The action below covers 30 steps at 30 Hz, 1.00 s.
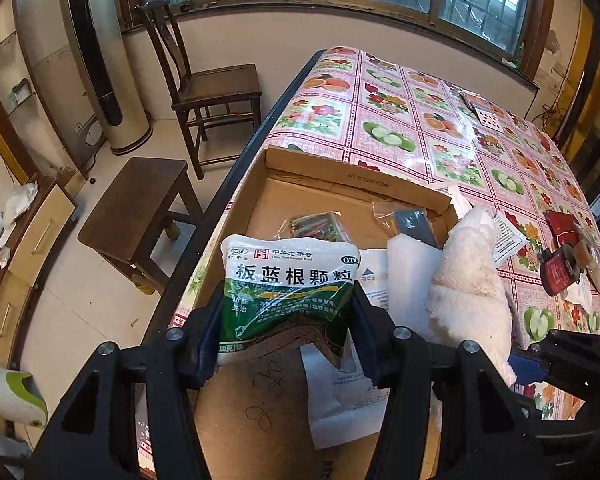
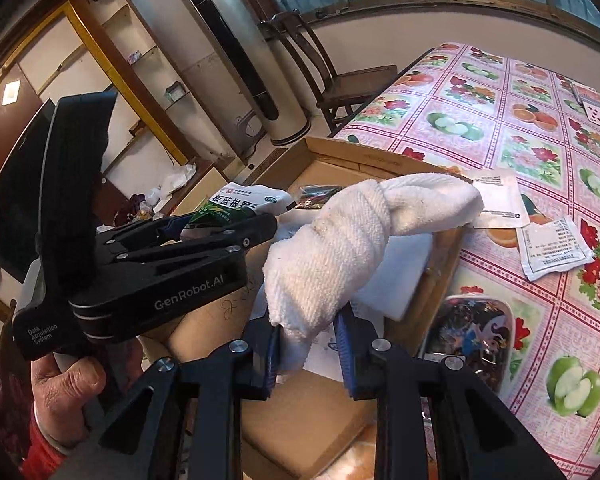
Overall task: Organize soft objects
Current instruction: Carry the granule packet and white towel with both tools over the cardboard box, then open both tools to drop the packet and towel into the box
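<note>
My left gripper [image 1: 286, 320] is shut on a green and white medicine pouch [image 1: 288, 284], held upright over the open cardboard box [image 1: 332, 168]. The same pouch [image 2: 236, 202] shows in the right wrist view, pinched in the left gripper [image 2: 220, 222]. My right gripper [image 2: 308, 344] is shut on the lower end of a rolled white towel [image 2: 340, 240], whose far end droops over the box's right wall. That towel [image 1: 468, 280] hangs right of the pouch in the left wrist view, where only a blue pad of the right gripper [image 1: 528, 364] shows.
The box holds a clear bag of coloured items [image 1: 316, 224], white packets [image 1: 408, 276] and paper. On the flowered tablecloth [image 1: 400, 96] lie paper sachets [image 2: 552, 248], a colourful pouch [image 2: 472, 332] and a red packet [image 1: 564, 224]. A chair [image 1: 204, 92] and stool [image 1: 140, 216] stand left of the table.
</note>
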Each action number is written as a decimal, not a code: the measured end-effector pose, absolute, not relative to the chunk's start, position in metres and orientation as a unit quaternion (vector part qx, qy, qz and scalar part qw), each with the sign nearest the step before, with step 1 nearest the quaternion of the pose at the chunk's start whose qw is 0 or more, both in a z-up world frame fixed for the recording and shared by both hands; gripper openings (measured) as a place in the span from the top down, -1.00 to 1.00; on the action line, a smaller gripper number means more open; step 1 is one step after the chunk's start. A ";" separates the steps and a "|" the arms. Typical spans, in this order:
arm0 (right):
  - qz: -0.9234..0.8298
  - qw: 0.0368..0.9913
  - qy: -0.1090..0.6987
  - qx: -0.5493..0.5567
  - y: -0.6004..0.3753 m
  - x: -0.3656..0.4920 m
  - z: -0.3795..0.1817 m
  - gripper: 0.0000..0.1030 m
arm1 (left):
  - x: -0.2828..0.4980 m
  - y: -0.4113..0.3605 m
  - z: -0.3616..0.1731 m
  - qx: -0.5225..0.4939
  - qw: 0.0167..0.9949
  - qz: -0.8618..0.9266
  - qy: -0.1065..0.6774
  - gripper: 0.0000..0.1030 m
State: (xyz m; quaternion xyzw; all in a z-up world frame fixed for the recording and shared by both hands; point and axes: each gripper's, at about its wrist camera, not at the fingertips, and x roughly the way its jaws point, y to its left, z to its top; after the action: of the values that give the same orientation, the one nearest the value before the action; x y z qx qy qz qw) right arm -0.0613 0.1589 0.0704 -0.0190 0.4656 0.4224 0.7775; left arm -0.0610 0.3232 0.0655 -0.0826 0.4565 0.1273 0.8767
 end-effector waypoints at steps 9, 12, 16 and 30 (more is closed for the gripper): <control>0.431 0.761 0.483 -0.048 0.187 -0.067 0.052 0.51 | -0.061 0.331 0.055 -0.076 0.873 0.134 0.463 -0.06; 0.429 0.757 0.489 -0.059 0.194 -0.066 0.043 0.51 | -0.062 0.332 0.052 -0.074 0.873 0.138 0.462 -0.07; 0.427 0.756 0.491 -0.070 0.198 -0.069 0.036 0.49 | -0.062 0.329 0.047 -0.066 0.873 0.140 0.462 -0.17; 0.423 0.752 0.498 -0.089 0.197 -0.076 0.026 0.07 | -0.070 0.323 0.051 -0.060 0.875 0.147 0.457 -0.53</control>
State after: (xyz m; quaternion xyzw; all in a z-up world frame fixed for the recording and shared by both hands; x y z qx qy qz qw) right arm -0.0765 0.1968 0.0264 -0.0894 0.4982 0.4226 0.7518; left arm -0.0701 0.3231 0.0510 -0.0595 0.4569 0.1468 0.8753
